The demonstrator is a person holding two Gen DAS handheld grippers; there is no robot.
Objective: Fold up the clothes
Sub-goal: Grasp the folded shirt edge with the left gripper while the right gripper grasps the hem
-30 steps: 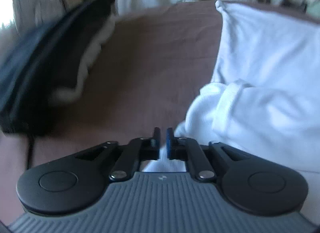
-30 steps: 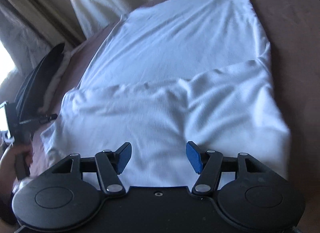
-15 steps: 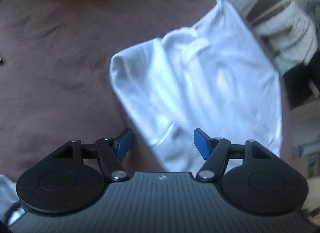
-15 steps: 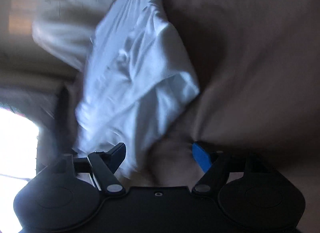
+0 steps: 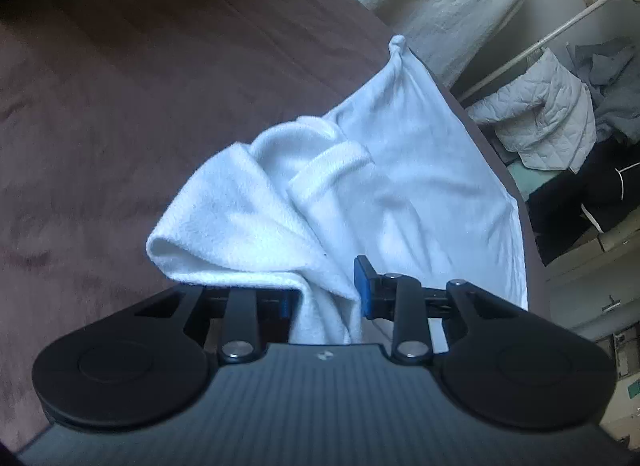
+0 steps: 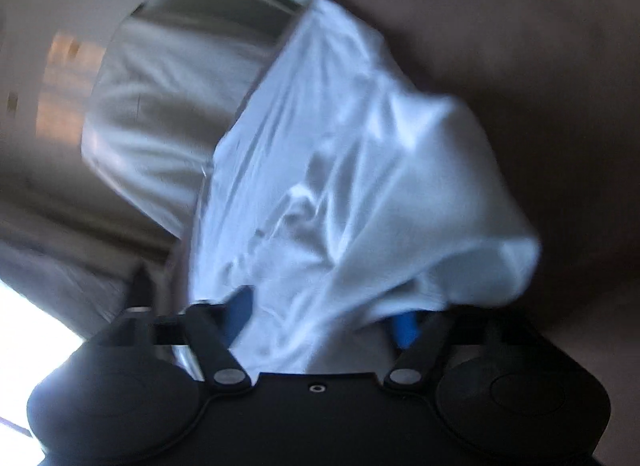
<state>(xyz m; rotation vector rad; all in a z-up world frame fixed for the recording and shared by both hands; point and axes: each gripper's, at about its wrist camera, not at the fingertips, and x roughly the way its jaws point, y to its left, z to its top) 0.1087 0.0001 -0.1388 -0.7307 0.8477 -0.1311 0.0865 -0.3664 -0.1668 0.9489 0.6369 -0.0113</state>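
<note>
Nearest in the left wrist view, the left gripper has a bunched fold of the white garment between its narrowing jaws – they are closing, and the cloth fills the gap between the blue pads. The right gripper, in its own blurred view, is closing too, with a thicker roll of the same garment lying between its pads; whether those pads press yet I cannot tell.

The step looks like taking the near edge at two points for the next fold. To do it well, each jaw should catch all the layers of the edge, not just the top one, and both grips should be firm before any lift – otherwise the fold will sag or skew.

Beyond the grippers the garment lies on the brown bed cover, its far corner pinched into a small peak. To the garment's left the cover is bare and wide, good room to lay a fold. To its right the bed's edge runs just beside the cloth, with piled clothes past it, so carry leftward.
</note>
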